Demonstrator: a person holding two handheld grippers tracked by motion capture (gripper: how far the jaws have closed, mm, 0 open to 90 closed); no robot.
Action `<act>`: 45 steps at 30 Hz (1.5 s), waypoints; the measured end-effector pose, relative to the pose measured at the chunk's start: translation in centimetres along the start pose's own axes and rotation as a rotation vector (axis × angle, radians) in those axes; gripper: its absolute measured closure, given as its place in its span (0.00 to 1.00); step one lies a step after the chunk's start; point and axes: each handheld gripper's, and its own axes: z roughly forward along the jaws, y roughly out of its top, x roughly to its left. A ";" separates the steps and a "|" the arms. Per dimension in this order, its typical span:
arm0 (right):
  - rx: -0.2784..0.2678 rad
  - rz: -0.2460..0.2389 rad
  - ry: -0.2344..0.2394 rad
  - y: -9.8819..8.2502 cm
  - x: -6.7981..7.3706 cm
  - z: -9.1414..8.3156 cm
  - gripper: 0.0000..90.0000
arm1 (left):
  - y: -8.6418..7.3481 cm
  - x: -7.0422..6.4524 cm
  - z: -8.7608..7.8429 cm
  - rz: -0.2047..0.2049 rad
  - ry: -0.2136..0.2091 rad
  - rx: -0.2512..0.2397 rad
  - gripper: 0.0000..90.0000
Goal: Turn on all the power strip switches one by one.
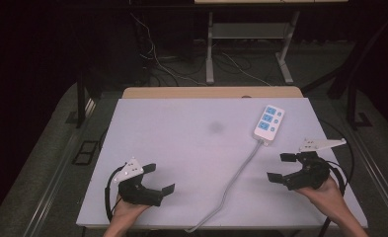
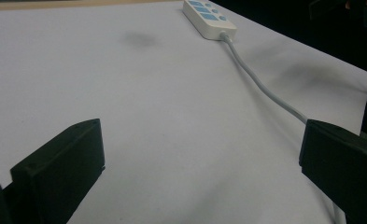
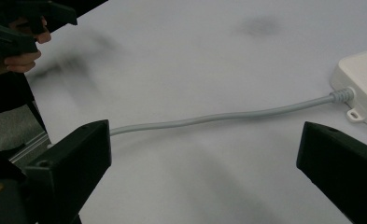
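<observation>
A white power strip (image 1: 269,123) with blue sockets lies at the far right of the white table (image 1: 181,148); it appears too in the left gripper view (image 2: 208,17) and the right gripper view (image 3: 361,84). Its grey cable (image 1: 233,180) runs toward the front edge and over it, crossing the left gripper view (image 2: 260,86) and the right gripper view (image 3: 218,117). My left gripper (image 1: 158,178) rests open at the front left, jaws wide apart with nothing between. My right gripper (image 1: 281,167) hovers open at the front right, just right of the cable.
A faint grey smudge (image 1: 215,128) marks the table's middle. A wooden strip (image 1: 211,92) borders the far edge. Beyond it stand desk legs (image 1: 210,49) and loose cables (image 1: 154,59) on the dark floor. Black cables trail from both grippers.
</observation>
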 end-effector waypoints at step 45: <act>0.099 -0.035 -0.084 7.1 -5.7 1.1 0.05 | -0.1 0.2 -0.1 -0.007 0.005 -0.002 0.00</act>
